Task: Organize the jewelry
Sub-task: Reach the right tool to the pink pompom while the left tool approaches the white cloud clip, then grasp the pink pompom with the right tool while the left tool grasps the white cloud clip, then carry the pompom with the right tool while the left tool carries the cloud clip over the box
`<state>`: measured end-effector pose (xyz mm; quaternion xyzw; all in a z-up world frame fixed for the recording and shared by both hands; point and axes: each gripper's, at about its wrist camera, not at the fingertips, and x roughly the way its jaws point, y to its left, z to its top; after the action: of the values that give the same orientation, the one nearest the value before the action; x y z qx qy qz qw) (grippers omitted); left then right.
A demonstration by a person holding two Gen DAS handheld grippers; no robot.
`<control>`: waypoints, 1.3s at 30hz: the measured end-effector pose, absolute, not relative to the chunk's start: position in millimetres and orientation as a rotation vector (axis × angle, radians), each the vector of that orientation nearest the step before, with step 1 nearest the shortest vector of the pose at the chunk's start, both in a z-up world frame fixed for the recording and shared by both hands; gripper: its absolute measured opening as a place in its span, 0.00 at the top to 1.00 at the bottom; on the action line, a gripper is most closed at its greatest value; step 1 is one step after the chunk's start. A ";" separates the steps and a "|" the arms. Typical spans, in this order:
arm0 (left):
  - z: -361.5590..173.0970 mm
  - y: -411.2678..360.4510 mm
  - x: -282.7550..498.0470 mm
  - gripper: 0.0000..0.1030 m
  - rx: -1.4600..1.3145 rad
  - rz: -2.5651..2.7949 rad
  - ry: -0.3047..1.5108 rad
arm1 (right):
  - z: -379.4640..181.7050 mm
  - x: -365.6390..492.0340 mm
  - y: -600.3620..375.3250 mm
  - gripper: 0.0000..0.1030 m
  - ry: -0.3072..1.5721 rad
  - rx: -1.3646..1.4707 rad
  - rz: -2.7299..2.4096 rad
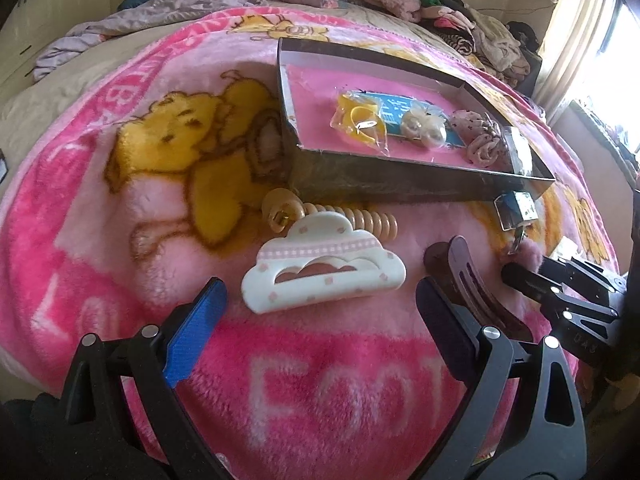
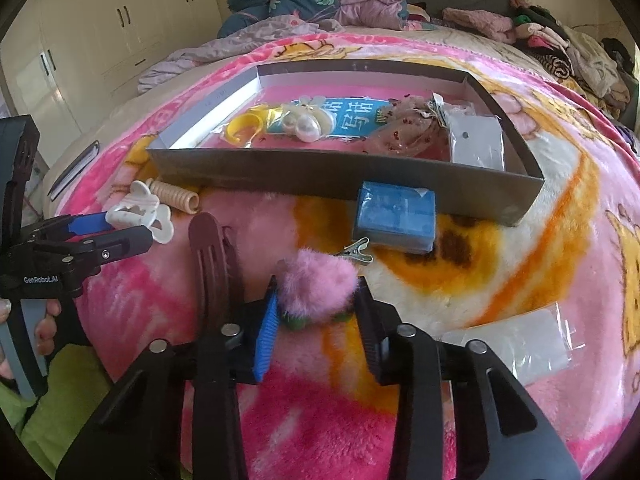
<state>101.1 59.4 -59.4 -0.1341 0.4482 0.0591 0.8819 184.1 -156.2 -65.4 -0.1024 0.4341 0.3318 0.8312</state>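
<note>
We see a bed covered by a pink bear-print blanket (image 2: 460, 292), with cream wardrobe doors (image 2: 100, 40) at the left, rumpled bedding and piled clothes (image 2: 560, 44) along the far edge, and a bright curtained window (image 1: 592, 32) at the right.

On the blanket at the left, our left hand-held gripper (image 1: 320, 316) hangs with its fingers spread wide just short of a white cloud-shaped hair claw (image 1: 324, 272), not touching it; a beige spiral hair tie (image 1: 376, 222) lies just behind the claw. Beside these rests a dark maroon hair clip (image 2: 212, 256). Our right hand-held gripper (image 2: 316, 312) has its fingers close on either side of a fluffy pink pompom clip (image 2: 316, 288), whose metal clip end points toward a blue packet (image 2: 394, 216).

Behind them sits a shallow grey cardboard box (image 2: 320, 176). Inside, left to right, lie a yellow bagged ring piece (image 2: 244, 128), a pearl hair accessory (image 2: 304, 124) on a blue printed card (image 2: 356, 116), a dotted fabric scrunchie (image 2: 404, 132) and a clear plastic packet (image 2: 476, 140).
</note>
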 end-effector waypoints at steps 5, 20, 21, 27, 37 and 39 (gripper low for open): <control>-60.9 60.3 106.7 0.19 -0.286 0.139 0.931 | -65.1 184.3 -160.7 0.71 0.917 -0.212 0.711; -54.4 67.1 93.4 0.32 -0.287 0.128 0.908 | -44.3 174.3 -156.1 0.72 0.874 -0.210 0.747; -53.3 68.0 91.7 0.32 -0.288 0.131 0.905 | -43.1 173.1 -154.6 0.72 0.871 -0.211 0.751; -45.2 72.2 83.1 0.32 -0.288 0.140 0.882 | -35.8 166.1 -144.2 0.72 0.857 -0.221 0.779; -28.2 81.5 73.1 0.32 -0.289 0.152 0.842 | -27.3 158.8 -125.1 0.72 0.847 -0.243 0.812; -23.8 84.5 72.3 0.32 -0.295 0.150 0.832 | -24.1 158.1 -122.1 0.72 0.839 -0.244 0.815</control>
<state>72.3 84.5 -23.8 -0.1426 0.4024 0.0727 0.9014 158.1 -122.1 -24.1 -0.1148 0.3952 0.3837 0.8267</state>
